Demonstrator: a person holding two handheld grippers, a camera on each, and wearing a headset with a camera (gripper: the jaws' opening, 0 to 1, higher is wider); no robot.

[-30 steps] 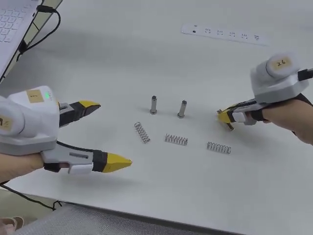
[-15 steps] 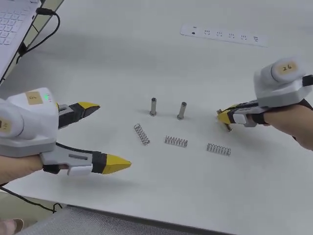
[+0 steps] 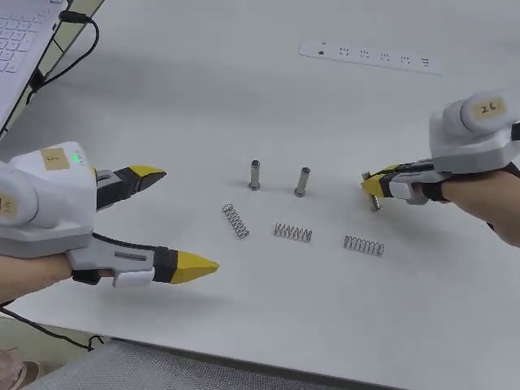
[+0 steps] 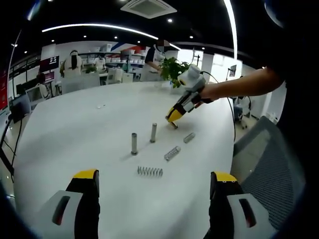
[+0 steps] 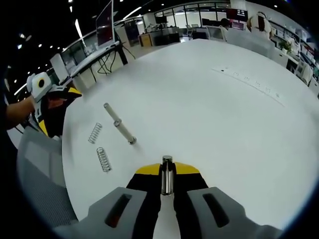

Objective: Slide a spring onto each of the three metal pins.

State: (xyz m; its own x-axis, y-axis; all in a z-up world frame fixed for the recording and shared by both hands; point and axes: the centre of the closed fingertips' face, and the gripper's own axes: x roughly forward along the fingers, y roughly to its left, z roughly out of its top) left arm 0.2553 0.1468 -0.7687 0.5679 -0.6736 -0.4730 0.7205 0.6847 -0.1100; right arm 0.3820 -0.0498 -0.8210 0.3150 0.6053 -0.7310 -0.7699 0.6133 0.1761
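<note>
Tabletop (image 3: 203,89) white, holding springs (image 3: 292,233), pins (image 3: 255,175), power strip (image 3: 370,57); office desks (image 5: 164,35) beyond.

Before the one white power strip (image 3: 371,58) are three coiled wire springs (image 3: 236,220) (image 3: 292,233) (image 3: 363,245) and three short grey metal pins (image 3: 255,175) (image 3: 302,181) (image 3: 375,203).

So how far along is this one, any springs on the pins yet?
Nothing is done yet: the left spring, middle spring and right spring all lie loose on the table. In hand: the right gripper is shut on the third pin; the left gripper is open and empty. The left pin and middle pin stand bare. Left: all three springs.
</note>
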